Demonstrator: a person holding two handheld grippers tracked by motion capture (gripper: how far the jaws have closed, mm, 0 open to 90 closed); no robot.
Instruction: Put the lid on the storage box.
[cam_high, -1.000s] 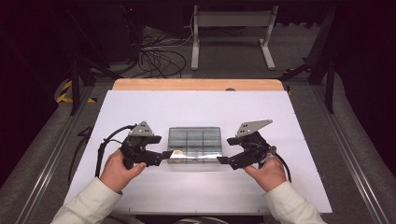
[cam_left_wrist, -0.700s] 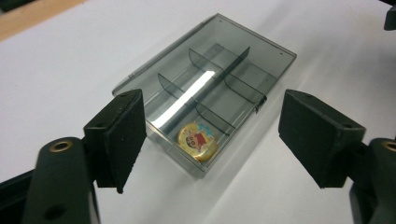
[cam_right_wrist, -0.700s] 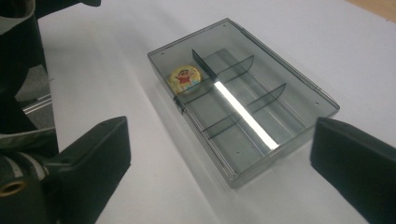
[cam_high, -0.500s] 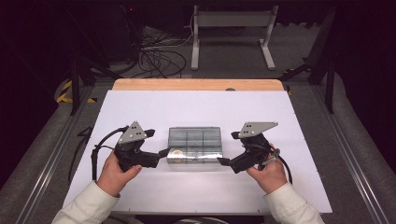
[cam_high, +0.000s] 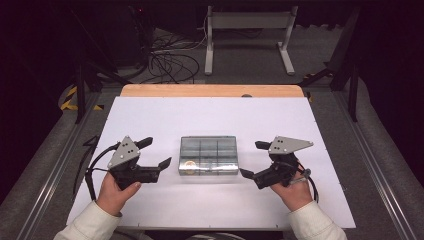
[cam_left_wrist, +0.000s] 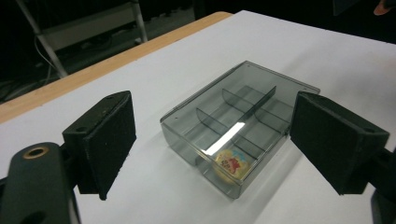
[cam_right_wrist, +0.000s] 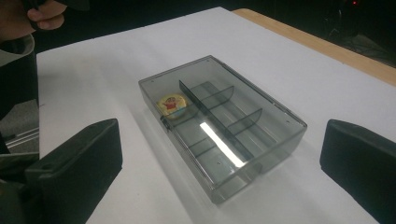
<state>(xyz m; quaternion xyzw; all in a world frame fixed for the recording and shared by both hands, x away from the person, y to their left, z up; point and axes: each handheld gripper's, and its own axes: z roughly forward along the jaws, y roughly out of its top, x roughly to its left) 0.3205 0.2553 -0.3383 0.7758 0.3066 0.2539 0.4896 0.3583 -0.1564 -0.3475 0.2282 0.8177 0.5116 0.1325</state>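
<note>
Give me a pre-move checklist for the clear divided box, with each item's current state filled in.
1. Left tongs open, nothing between the pads, jaws just been opening: ok.
2. Right tongs open, nothing between the pads: ok.
3. Both tongs apart from the box, one at each end: ok.
4. Box lies flat on the white table, lid down: ok.
5. Round printed token sits in a corner compartment at the near left end of the box: ok.
6. Lid latched: cannot tell.
</note>
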